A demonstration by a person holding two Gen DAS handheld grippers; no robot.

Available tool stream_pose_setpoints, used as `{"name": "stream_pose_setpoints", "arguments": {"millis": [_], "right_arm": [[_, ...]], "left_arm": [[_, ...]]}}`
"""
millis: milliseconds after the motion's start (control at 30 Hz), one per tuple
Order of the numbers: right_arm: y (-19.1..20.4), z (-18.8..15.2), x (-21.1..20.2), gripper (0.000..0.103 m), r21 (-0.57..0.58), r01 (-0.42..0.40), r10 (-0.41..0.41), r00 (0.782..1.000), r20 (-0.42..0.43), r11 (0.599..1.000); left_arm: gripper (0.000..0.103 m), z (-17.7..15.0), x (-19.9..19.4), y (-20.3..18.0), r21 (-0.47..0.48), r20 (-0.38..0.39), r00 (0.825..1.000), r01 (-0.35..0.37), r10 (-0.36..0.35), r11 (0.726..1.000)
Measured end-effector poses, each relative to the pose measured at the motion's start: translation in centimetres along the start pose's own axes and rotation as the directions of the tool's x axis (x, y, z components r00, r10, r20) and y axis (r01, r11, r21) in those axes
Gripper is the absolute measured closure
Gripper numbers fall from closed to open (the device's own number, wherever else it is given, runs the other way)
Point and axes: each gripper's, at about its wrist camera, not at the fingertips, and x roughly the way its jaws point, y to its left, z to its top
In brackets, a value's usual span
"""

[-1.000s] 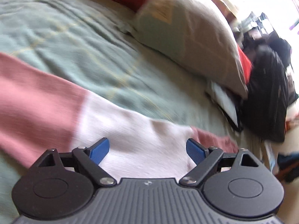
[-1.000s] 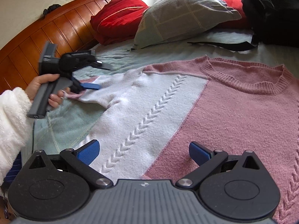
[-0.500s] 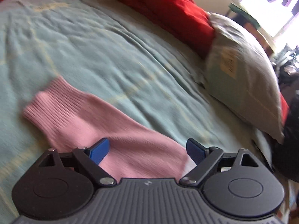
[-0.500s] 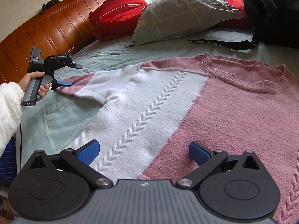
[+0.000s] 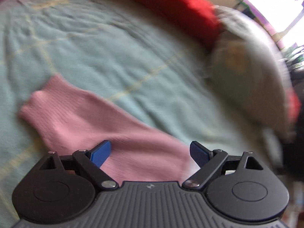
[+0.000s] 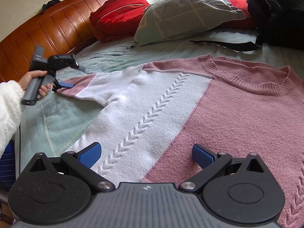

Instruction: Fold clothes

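The right tongs (image 6: 146, 154) hang close over the lower front of a pink and white knitted sweater (image 6: 237, 114), blue pads spread wide and holding nothing; the seam between the white panel and the pink panel runs up between them. The sweater lies flat, front up, on a pale green checked bedspread (image 6: 57, 117), its ribbed neckline toward the pillows. Farther off at the left, its sleeve stretches out across the bedspread, white near the body and pink toward the ribbed cuff (image 5: 38, 104). The left tongs (image 5: 150, 152) are over that pink sleeve end, also gaping wide with the fabric lying beneath the gap, not pinched; a hand (image 6: 36, 81) in a fluffy white sleeve (image 6: 7, 110) grips the handle. Beyond lie a grey-green checked pillow (image 6: 186, 13), a red cushion (image 6: 117, 17) and a black backpack (image 6: 275, 13), with a brown wooden headboard (image 6: 47, 30) behind.
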Motion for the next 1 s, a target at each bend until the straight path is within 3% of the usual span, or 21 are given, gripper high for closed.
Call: {"name": "stream_pose_setpoints", "arguments": {"millis": [133, 267, 367, 500, 567, 633, 700, 733, 833, 900, 1000], "right_arm": [[0.1, -0.1, 0.2, 0.0, -0.009, 0.008, -0.008, 1.0, -0.001, 1.0], [0.1, -0.1, 0.3, 0.0, -0.014, 0.011, -0.011, 1.0, 0.0, 1.0], [0.0, -0.1, 0.3, 0.0, -0.011, 0.008, -0.008, 1.0, 0.001, 1.0], [0.1, -0.1, 0.3, 0.0, -0.011, 0.009, -0.009, 1.0, 0.001, 1.0], [0.1, -0.1, 0.3, 0.0, -0.012, 0.01, -0.01, 1.0, 0.0, 1.0], [0.1, -0.1, 0.3, 0.0, -0.011, 0.01, -0.01, 1.0, 0.0, 1.0], [0.1, -0.1, 0.3, 0.0, -0.01, 0.01, -0.01, 1.0, 0.001, 1.0], [0.1, -0.1, 0.3, 0.0, -0.01, 0.01, -0.01, 1.0, 0.001, 1.0], [0.1, -0.1, 0.3, 0.0, -0.014, 0.013, -0.013, 1.0, 0.001, 1.0], [0.1, -0.1, 0.3, 0.0, -0.015, 0.014, -0.014, 1.0, 0.0, 1.0], [0.2, -0.1, 0.4, 0.0, -0.019, 0.016, -0.016, 1.0, 0.001, 1.0]], "left_arm": [[0.013, 0.3, 0.8, 0.3, -0.021, 0.153, 0.986, -0.06, 0.063, 0.998], [0.013, 0.6, 0.4, 0.0, -0.029, 0.235, 0.966, -0.104, 0.108, 0.994], [0.013, 0.5, -0.5, -0.4, 0.006, 0.221, 0.972, -0.081, 0.077, 0.997], [0.011, -0.2, -1.5, 0.3, 0.019, 0.076, 0.993, 0.084, -0.085, 0.996], [0.011, -0.7, -1.6, 1.3, 0.014, 0.022, 0.995, 0.101, -0.102, 0.995], [0.011, -0.9, -2.1, 2.4, 0.016, 0.036, 0.997, 0.075, -0.075, 0.997], [0.012, -0.4, -2.9, 3.7, -0.029, 0.089, 0.995, -0.033, 0.036, 0.999], [0.012, 0.0, -3.1, 4.0, -0.05, 0.105, 0.993, -0.047, 0.052, 0.998], [0.012, 0.9, -3.7, 4.7, -0.106, 0.148, 0.986, -0.057, 0.072, 0.993], [0.012, 1.1, -3.8, 3.7, -0.055, 0.175, 0.98, -0.085, 0.093, 0.995], [0.011, 1.0, -2.8, 2.9, -0.026, 0.164, 0.986, -0.018, 0.022, 0.999]]}}
